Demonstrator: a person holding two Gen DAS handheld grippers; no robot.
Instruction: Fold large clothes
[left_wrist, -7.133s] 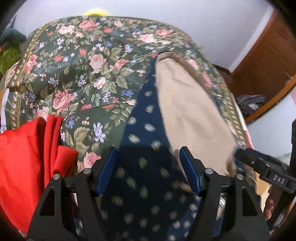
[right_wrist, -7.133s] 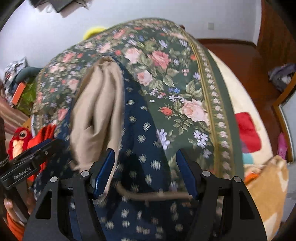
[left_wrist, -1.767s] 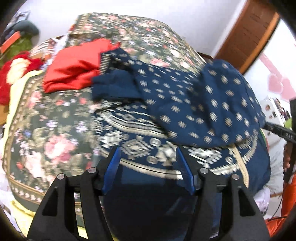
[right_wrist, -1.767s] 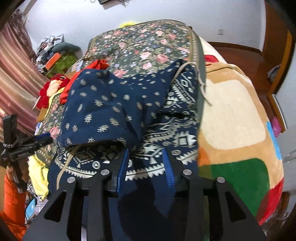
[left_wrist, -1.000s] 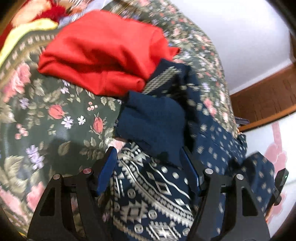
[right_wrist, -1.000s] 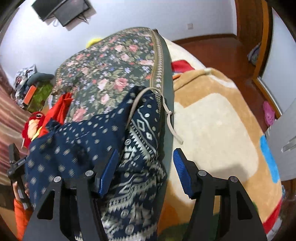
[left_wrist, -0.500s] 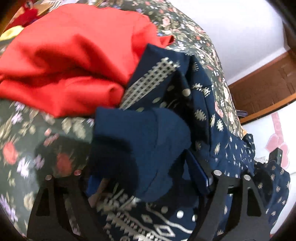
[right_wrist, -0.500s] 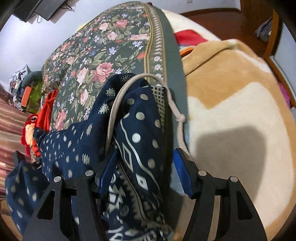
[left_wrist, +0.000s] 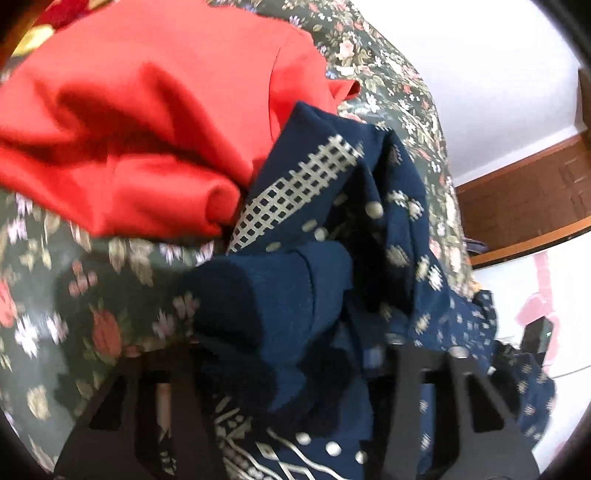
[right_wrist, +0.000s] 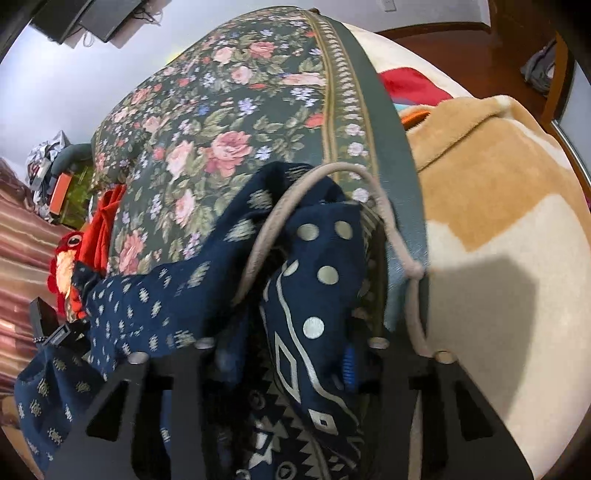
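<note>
A large navy garment with pale dots and geometric bands lies bunched on the floral bedspread; it shows in the left wrist view (left_wrist: 388, 229) and the right wrist view (right_wrist: 317, 280). My left gripper (left_wrist: 291, 354) has its jaws pushed around the plain navy cuff (left_wrist: 280, 295); cloth hides the fingertips. My right gripper (right_wrist: 284, 354) has its jaws around a patterned corner with a beige drawstring (right_wrist: 391, 236). One blue pad (right_wrist: 348, 369) shows against the cloth. The jaws of both stand wide.
A red garment (left_wrist: 140, 122) lies heaped just left of the navy cuff. The floral bedspread (right_wrist: 229, 110) stretches behind. A tan and cream plush blanket (right_wrist: 498, 258) lies to the right. A red soft toy (right_wrist: 64, 258) and clutter sit at the left bed edge.
Both grippers have moved forward into the navy garment, the left onto the cuff beside the red garment, the right onto the drawstring corner. Cloth now fills the gaps between the jaws.
</note>
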